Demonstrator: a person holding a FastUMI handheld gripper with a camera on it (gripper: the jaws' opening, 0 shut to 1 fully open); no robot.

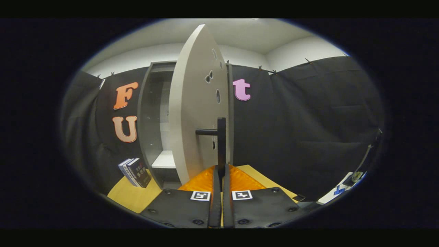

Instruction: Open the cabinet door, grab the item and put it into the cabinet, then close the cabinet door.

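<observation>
Between the fingers: dark vertical bar handle (221,144) of the cabinet door (197,103), pinched at its lower end, standing out from the door face on a short horizontal stem.
Gripper (221,178): drawn narrow, both fingers pressed close on the handle, almost no gap left between them.
Door: pale flat panel, swung partly out toward the gripper, seen nearly edge-on just ahead and slightly left of the fingers; several small cut-outs in its face.
Door handling: judged stiff and light, turning freely on a hinge; handle looks rigid and smooth, so liable to slip if pulled off the arc; best held low on the bar as now, square to it, following the swing rather than tugging straight back.
Cabinet (151,120): dark-framed, upright, beyond the door to the left; interior open to view, with a pale shelf (164,159) low inside.
Item: small stack of books (134,172), standing on end and leaning, on the yellow worktop (133,195) left of the gripper, just beside the cabinet's lower left corner.
Item handling: judged fairly light, stiff across the covers, glossy and possibly slippery; several volumes could fan apart, so best gripped across the whole stack, near mid-height.
Stage: door part open, books not yet taken.
</observation>
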